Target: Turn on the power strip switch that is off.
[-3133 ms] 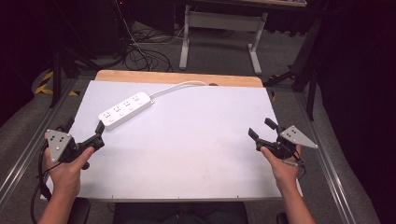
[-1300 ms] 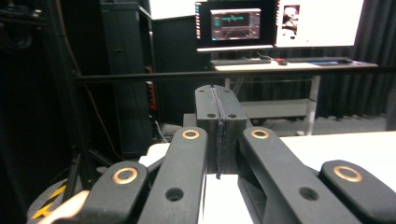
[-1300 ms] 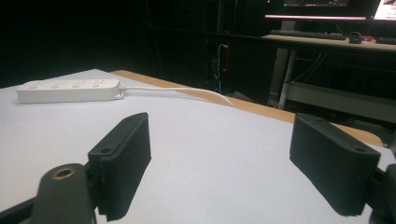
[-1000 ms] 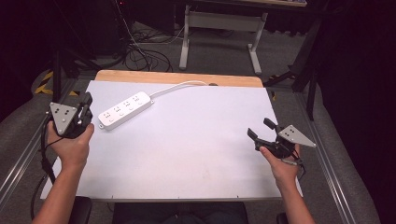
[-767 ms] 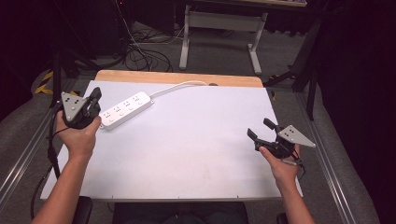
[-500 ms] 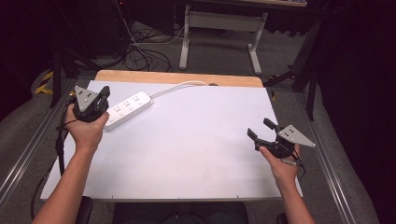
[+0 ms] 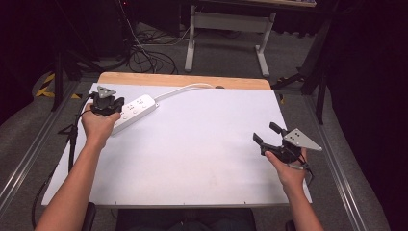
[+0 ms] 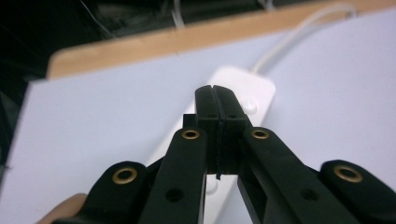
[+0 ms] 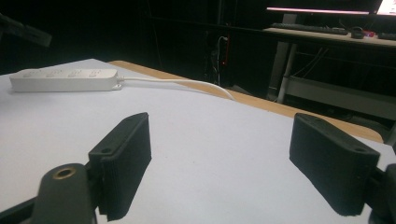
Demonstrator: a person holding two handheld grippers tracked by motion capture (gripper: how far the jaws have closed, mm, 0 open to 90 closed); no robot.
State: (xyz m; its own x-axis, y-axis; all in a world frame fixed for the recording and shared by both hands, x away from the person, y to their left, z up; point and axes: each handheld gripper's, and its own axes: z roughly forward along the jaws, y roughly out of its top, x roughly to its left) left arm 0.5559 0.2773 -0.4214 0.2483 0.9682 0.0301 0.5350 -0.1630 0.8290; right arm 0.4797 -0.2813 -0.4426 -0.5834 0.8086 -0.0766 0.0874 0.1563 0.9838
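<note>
A white power strip lies on the white table top at the far left, its white cord running to the back edge. My left gripper hovers over the strip's near-left end. In the left gripper view its jaws are pressed together, shut on nothing, with the power strip just beyond the tips. My right gripper rests at the right side of the table, open. In the right gripper view its pads stand wide apart, and the power strip lies far off at the left.
The white table top has a wooden strip along its back edge. Behind the table stand a grey desk frame and tangled cables on the floor. Metal rails run along both sides.
My left gripper has travelled from the table's near-left edge forward and right to the power strip, and its jaws now stand shut. The right gripper has stayed still.
</note>
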